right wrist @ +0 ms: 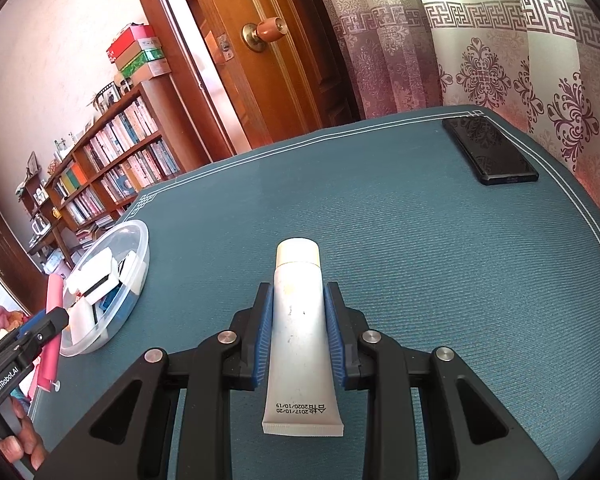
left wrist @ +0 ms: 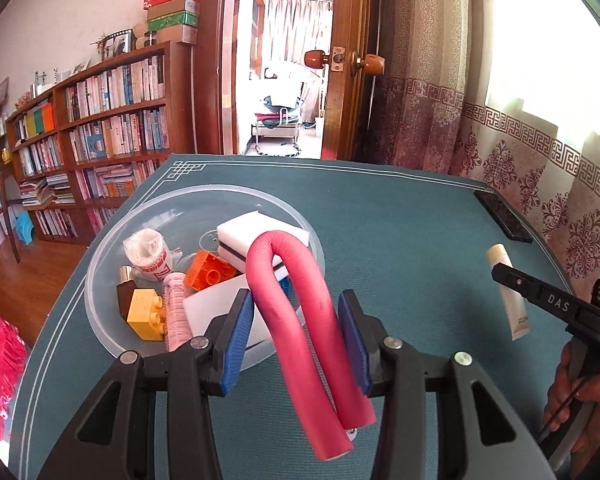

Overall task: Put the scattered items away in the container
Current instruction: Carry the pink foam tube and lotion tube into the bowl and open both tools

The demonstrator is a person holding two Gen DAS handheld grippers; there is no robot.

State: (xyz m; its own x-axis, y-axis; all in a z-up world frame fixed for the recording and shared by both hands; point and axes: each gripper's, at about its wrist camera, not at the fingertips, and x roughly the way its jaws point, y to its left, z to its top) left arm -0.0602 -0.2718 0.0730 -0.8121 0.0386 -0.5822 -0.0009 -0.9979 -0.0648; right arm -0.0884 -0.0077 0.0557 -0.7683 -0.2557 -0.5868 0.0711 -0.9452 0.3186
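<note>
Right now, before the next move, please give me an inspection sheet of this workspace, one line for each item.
Surface: teal table mat with white border lines.
Job's things: clear container holds yellow block, orange block, white sponges and other small items; bent pink foam roller lies across its near rim; white tube lies on the mat.
Clutter: black phone at the far right corner.
Grippers: left gripper open around the roller; right gripper has its pads against the tube's sides.
Cables: thin black cord by the hand.
Surroundings: bookshelf, open door, curtain.
</note>
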